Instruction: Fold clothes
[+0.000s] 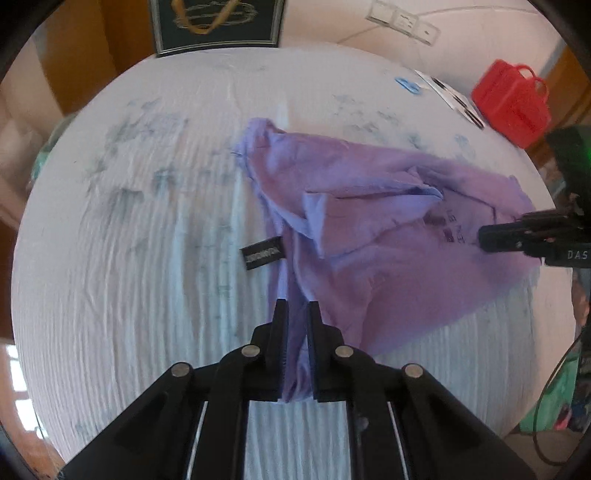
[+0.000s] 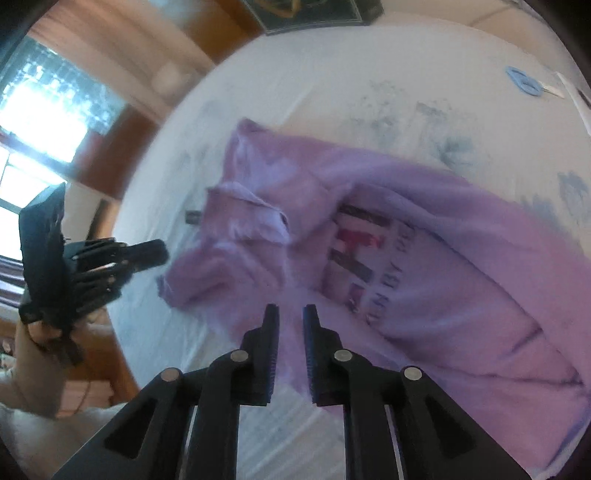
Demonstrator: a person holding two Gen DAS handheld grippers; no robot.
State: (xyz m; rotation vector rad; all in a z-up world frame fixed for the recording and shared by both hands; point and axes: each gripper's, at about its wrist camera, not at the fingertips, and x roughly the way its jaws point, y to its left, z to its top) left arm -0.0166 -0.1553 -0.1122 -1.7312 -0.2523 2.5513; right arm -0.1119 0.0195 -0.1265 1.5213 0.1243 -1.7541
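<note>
A purple T-shirt (image 1: 388, 229) with a dark print (image 2: 354, 254) lies crumpled across a white bedsheet (image 1: 129, 258). A bunched strip of its hem runs up between the fingers of my left gripper (image 1: 297, 303), which is shut on it at the shirt's near left side. A black label (image 1: 262, 253) sticks out beside that strip. My right gripper (image 2: 290, 308) has purple cloth filling the narrow gap between its pads and grips the shirt's other edge. It also shows in the left wrist view as the right gripper (image 1: 484, 240), over the shirt's right edge. A hand (image 2: 37, 350) holds the left gripper (image 2: 160, 253), blurred at the far left.
A red case (image 1: 511, 103), a small blue item (image 1: 408, 85) and a printed paper strip (image 1: 450, 98) lie at the far right of the bed. A dark framed picture (image 1: 218, 26) stands at the far end. A bright window (image 2: 48, 110) is off to the left.
</note>
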